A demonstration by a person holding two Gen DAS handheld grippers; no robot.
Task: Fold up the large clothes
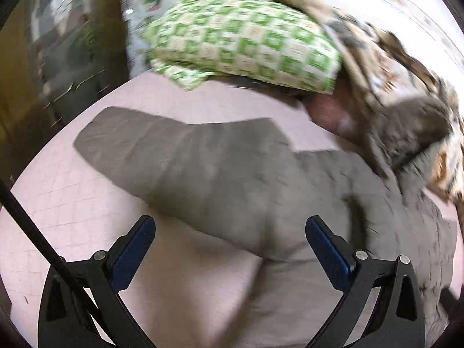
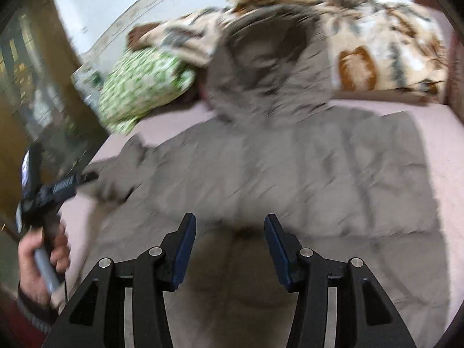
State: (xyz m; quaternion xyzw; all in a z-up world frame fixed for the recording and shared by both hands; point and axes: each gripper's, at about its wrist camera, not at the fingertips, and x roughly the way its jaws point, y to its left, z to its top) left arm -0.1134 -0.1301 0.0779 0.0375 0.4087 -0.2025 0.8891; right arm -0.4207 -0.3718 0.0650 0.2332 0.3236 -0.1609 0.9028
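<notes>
A grey quilted hooded coat [image 2: 275, 174] lies spread flat on a pink bed sheet [image 2: 429, 124], its fur-edged hood [image 2: 266, 55] toward the pillows. In the left wrist view one sleeve [image 1: 179, 150] stretches out to the left. My left gripper [image 1: 230, 226] is open and empty above the coat's sleeve and side. My right gripper [image 2: 230, 223] is open and empty above the coat's lower middle. The left gripper's body [image 2: 43, 191], held in a hand, shows at the left of the right wrist view. Both views are motion-blurred.
A green-and-white checked pillow [image 1: 246, 40] lies at the head of the bed. A beige and brown patterned blanket [image 2: 377, 46] is bunched behind the hood. A dark wooden frame and glass [image 1: 72, 52] stand to the left. Bare pink sheet [image 1: 72, 203] lies left of the sleeve.
</notes>
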